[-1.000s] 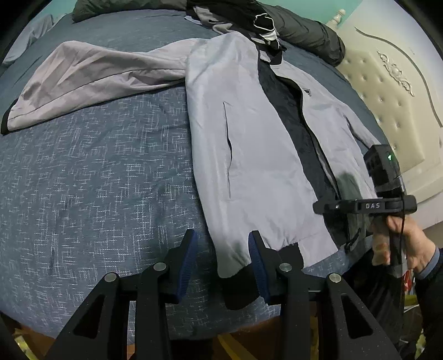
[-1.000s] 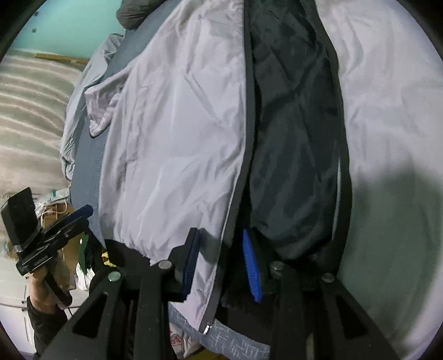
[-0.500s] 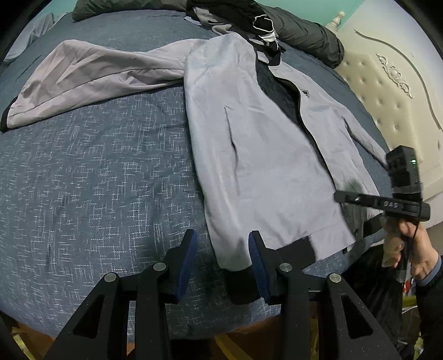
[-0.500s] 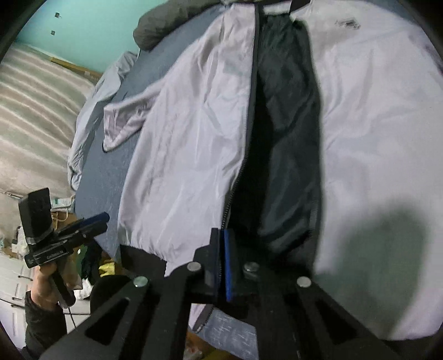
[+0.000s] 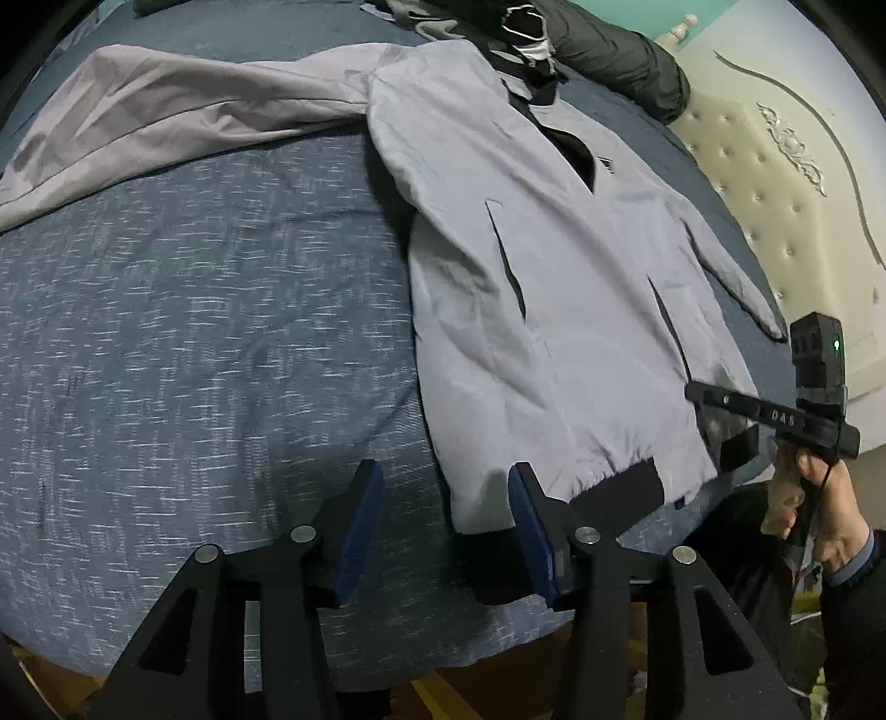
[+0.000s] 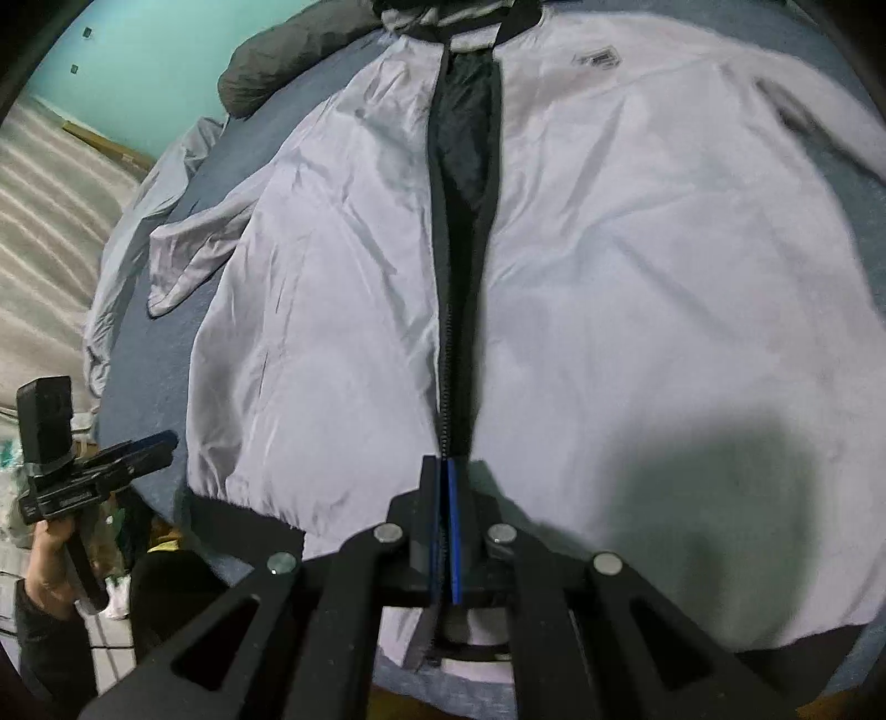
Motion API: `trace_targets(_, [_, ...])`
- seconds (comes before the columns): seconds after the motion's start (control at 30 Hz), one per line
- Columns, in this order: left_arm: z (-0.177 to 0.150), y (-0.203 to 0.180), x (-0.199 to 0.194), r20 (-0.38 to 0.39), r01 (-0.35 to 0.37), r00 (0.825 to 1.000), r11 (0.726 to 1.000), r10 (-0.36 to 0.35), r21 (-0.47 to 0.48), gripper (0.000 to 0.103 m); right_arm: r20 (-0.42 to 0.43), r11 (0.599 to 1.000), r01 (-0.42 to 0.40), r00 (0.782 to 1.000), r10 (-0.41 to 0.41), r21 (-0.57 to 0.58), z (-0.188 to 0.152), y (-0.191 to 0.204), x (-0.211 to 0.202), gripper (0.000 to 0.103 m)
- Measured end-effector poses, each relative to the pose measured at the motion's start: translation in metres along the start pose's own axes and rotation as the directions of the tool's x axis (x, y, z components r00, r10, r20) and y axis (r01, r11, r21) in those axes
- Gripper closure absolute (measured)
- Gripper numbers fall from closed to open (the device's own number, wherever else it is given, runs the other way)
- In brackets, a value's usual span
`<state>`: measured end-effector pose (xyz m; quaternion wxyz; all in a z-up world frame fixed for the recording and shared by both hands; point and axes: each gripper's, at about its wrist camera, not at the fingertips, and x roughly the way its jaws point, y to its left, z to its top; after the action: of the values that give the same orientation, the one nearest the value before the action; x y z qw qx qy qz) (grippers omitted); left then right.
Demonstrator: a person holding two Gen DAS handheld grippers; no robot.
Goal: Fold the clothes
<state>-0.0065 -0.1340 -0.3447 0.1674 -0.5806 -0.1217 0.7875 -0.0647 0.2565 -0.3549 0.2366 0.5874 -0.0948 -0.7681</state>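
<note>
A pale grey jacket [image 5: 531, 310] lies face up on a bed with a dark blue flecked cover [image 5: 183, 343]. In the left wrist view it fills the centre and right of the frame, with 1 sleeve [image 5: 183, 111] stretched out toward the upper left and the other lying along the body toward the right edge. Its black hem band [image 5: 614, 487] sits at the lower centre, close to the bed's near edge.

The left gripper [image 5: 446, 523] hangs over the hem's left corner with its 2 blue pads standing apart – the jaws have just been opening, and the corner of the hem lies between them without either pad pressing on it.

In the right wrist view the jacket's 2 front panels nearly meet, leaving a narrow dark strip of lining [image 6: 465, 183] down the middle. The right gripper [image 6: 446, 487] is at the bottom of that strip, its pads pinched tight on the zipper edge [image 6: 443, 387] of the left panel – a bit of the zipper tape hangs down below the pads.

A dark padded coat [image 5: 614, 50] lies bunched at the top of the left wrist view, beyond the collar, and a cream tufted headboard [image 5: 775, 183] fills the upper right. The hand [image 5: 825, 515] holding the right gripper shows at the right edge.
</note>
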Motion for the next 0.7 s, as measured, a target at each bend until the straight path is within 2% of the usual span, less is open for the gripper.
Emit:
trace_targets(0.3, [-0.004, -0.013, 0.026, -0.037, 0.055, 0.998, 0.998, -0.054, 0.019, 0.049, -0.005, 0.999, -0.045, 0.999, 0.045, 0.000, -0.001, 0.004, 0.002, 0.101])
trace_targets(0.33, [-0.005, -0.015, 0.027, -0.040, 0.055, 0.998, 0.998, -0.054, 0.024, 0.064, -0.007, 0.999, -0.047, 0.999, 0.047, 0.000, -0.001, 0.005, 0.004, 0.101])
trace_targets(0.4, [-0.006, -0.018, 0.027, -0.039, 0.036, 0.999, 0.998, -0.035, 0.044, 0.089, -0.009, 0.999, -0.054, 0.998, 0.054, -0.001, -0.002, 0.004, 0.002, 0.101])
trace_targets(0.53, [-0.012, -0.020, 0.009, 0.005, 0.044, 0.999, 0.998, -0.044, 0.042, 0.096, -0.009, 0.998, -0.058, 0.998, 0.058, -0.025, -0.004, 0.004, -0.004, 0.101])
trace_targets(0.7, [-0.028, 0.011, -0.008, 0.023, 0.121, 0.993, 0.988, -0.119, -0.097, 0.096, -0.036, 0.997, -0.051, 0.998, 0.050, -0.052, -0.006, 0.007, 0.002, 0.101])
